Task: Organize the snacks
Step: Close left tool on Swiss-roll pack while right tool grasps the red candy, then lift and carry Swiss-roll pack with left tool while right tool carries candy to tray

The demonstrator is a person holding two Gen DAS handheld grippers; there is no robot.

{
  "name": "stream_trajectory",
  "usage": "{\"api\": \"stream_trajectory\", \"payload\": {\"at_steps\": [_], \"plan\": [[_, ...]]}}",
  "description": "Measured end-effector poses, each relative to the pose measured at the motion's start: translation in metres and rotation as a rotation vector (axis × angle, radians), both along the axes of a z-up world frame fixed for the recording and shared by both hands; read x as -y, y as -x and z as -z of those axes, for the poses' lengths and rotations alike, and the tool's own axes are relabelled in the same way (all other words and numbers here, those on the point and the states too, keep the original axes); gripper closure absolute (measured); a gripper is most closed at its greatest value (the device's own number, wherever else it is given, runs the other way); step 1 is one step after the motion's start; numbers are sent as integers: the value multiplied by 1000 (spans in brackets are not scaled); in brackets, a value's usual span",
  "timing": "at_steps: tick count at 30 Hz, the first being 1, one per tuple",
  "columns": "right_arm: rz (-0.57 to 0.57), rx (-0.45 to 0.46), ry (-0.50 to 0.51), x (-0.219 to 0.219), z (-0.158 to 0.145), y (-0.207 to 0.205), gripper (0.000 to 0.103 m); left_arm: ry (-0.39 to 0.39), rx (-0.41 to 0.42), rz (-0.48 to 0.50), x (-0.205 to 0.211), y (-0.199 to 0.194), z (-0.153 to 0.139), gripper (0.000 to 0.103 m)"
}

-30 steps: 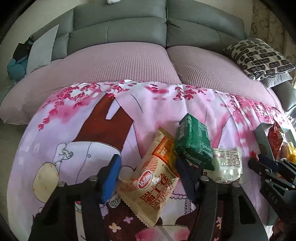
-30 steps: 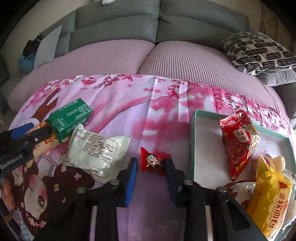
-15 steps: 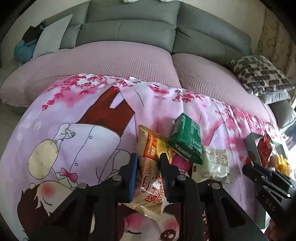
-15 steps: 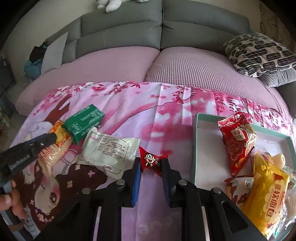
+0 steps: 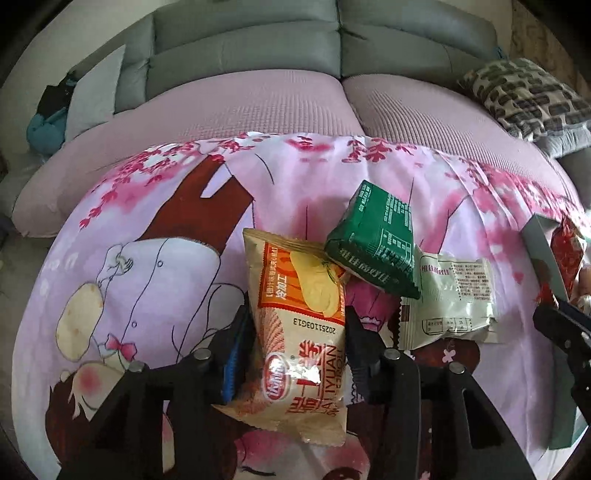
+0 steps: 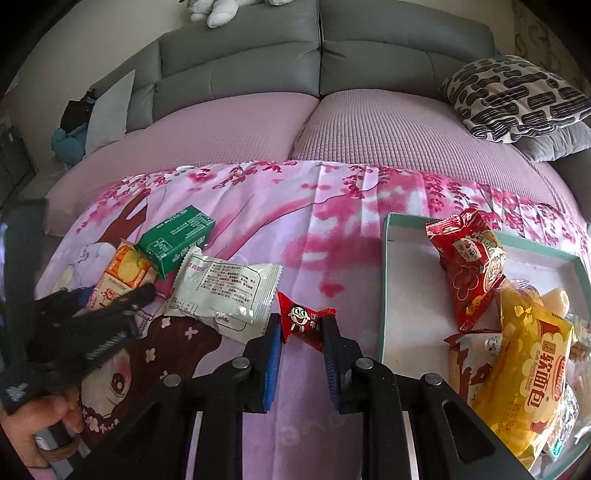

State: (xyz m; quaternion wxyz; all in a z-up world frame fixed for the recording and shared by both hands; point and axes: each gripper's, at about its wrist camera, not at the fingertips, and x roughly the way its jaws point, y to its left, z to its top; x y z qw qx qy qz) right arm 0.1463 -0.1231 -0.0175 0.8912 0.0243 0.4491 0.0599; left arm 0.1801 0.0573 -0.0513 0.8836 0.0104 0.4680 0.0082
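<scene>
Jaws grip snacks on both sides.
Left gripper [image 5: 297, 332] pinches a chip bag [image 5: 299, 332], jaws opening; right gripper [image 6: 301, 328] clamps a red candy [image 6: 303, 319].

This is a home living room. A wide grey sofa [image 6: 317, 62] fills the back, its seats under a lilac cover [image 6: 369, 125], with a patterned cushion [image 6: 513, 96] at its right end and a white soft toy [image 6: 218, 11] on top of the backrest. A pink cartoon-print sheet [image 5: 295, 177] lies over the front edge.
</scene>
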Motion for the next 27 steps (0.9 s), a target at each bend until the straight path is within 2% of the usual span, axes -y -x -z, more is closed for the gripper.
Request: {"api": "stream_trajectory", "payload": {"at_steps": [1,4,9,14,21,27], "plan": [[0,1,-2,0,-1,0,80,18,0,-17,-3,1,-2,62],[2,9,-10,2,-4,3,80,58,2,-56,-9,8,-7,66],[1,36,-29,3,-17,13,80,105,31,-120,-19,29,-20,66],[7,87,-56,10,-38,28,80,104,84,-153,-16,44,-44,66],[32,151,-82,28,-62,45,80,129,179,-93,22,52,-81,66],[77,176,-110,56,-69,50,80,139,223,-38,58,54,-97,66]]}}
